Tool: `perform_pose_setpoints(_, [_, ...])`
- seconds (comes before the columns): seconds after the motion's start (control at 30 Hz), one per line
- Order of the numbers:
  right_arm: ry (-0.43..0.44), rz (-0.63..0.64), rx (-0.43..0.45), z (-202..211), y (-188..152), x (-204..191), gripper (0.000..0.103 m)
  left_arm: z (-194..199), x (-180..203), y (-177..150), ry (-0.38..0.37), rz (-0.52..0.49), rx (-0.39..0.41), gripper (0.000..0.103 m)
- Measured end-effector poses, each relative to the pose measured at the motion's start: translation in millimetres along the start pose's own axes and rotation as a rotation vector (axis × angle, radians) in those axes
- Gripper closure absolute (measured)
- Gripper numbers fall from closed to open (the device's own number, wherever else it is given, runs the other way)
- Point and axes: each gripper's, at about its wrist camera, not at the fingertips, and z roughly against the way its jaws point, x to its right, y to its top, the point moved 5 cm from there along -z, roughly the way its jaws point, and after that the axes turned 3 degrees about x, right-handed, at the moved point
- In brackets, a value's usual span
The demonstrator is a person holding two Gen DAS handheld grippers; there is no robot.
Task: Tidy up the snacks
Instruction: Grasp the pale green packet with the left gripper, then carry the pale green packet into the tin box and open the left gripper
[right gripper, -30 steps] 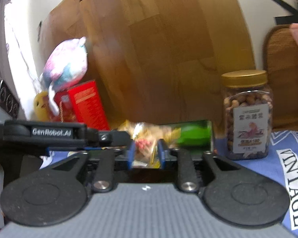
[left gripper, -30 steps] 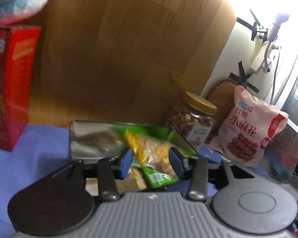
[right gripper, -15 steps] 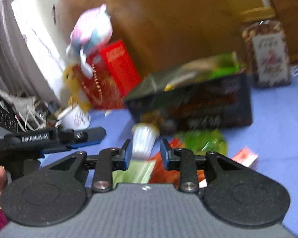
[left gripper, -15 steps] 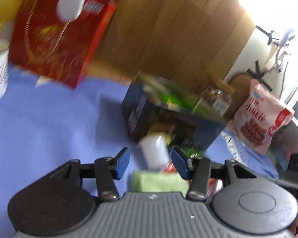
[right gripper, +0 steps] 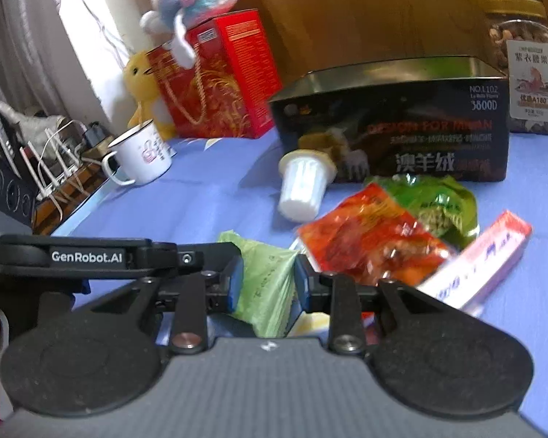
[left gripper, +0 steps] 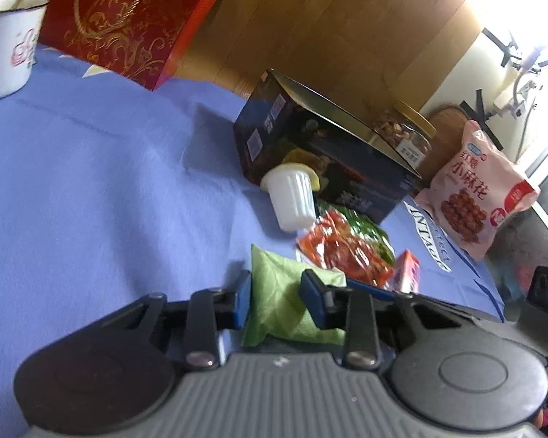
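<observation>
The left gripper (left gripper: 276,301), its jaws just closing, brackets the pale green packet (left gripper: 281,314) on the blue cloth (left gripper: 91,182), the right gripper (right gripper: 263,284) flanking it too, grip uncertain; soft, light and crinkly, it seems best pinched mid-body.

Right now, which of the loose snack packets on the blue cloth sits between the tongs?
The pale green packet, nearest the cameras, lies between both pairs of tongs. The orange-red packet and dark green packet lie farther back, near the dark box.
</observation>
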Motion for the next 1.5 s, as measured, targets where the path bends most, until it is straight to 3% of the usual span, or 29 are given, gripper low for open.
perform_pose_setpoints(0.5, [-0.006,-0.005,0.041,65,-59,-24,0.068,42,30,-60,-0.055,-0.058,-0.026,0.072])
perform_pose_setpoints(1.03, [-0.067,-0.057,0.136,125,-98,-11,0.068,41,82,-97,-0.111,-0.161,-0.063,0.068])
perform_pose_setpoints(1.5, [-0.073,-0.104,0.169,149,-115,-5,0.068,43,105,-115,-0.127,-0.227,-0.081,0.066])
